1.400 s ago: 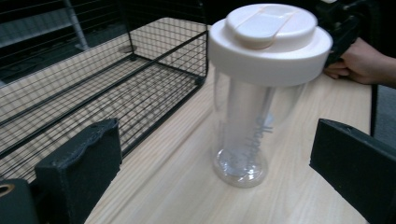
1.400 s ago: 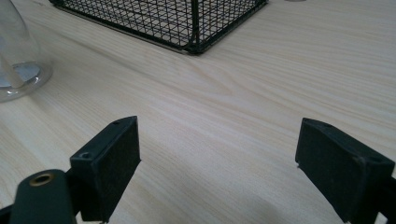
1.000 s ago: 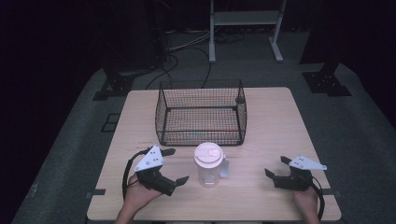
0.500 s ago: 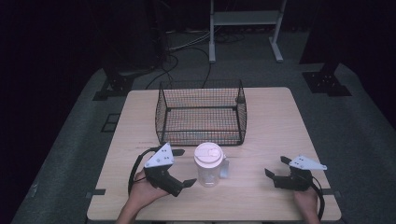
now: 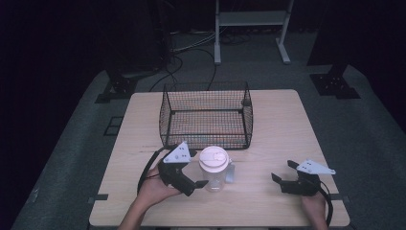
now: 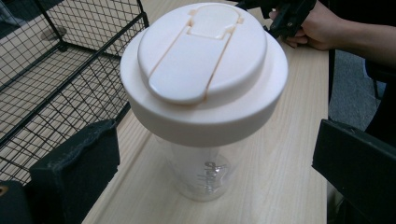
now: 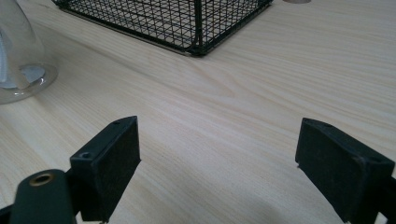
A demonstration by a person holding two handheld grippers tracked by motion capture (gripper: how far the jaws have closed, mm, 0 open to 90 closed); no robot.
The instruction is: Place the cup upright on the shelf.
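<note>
1. Desk (image 5: 287, 124): light wood, rectangular, seen in high view; bears everything listed below.
2. Wire basket (image 5: 207, 115): black mesh, open top, upright at middle of desk toward far edge; nothing seen inside.
3. Shaker bottle (image 5: 214, 168): clear body, cream lid with flip cap shut; upright on desk just in front of basket's near wall, apart from it. In left gripper view (image 6: 204, 93), centred between the two black fingers, lid uppermost, lettering on clear wall too faint to read.
4. Left gripper (image 5: 194, 167): held in left hand (image 5: 153, 189) at near-left of desk, just beside bottle. Fingers (image 6: 74, 172) spread wide, one either side of bottle; no contact visible.
5. Right gripper (image 5: 283, 171): held at near-right of desk, well apart from bottle. Fingers (image 7: 108, 163) spread wide over bare wood, holding nothing; bottle base at left edge and basket corner at top of right gripper view.
</note>
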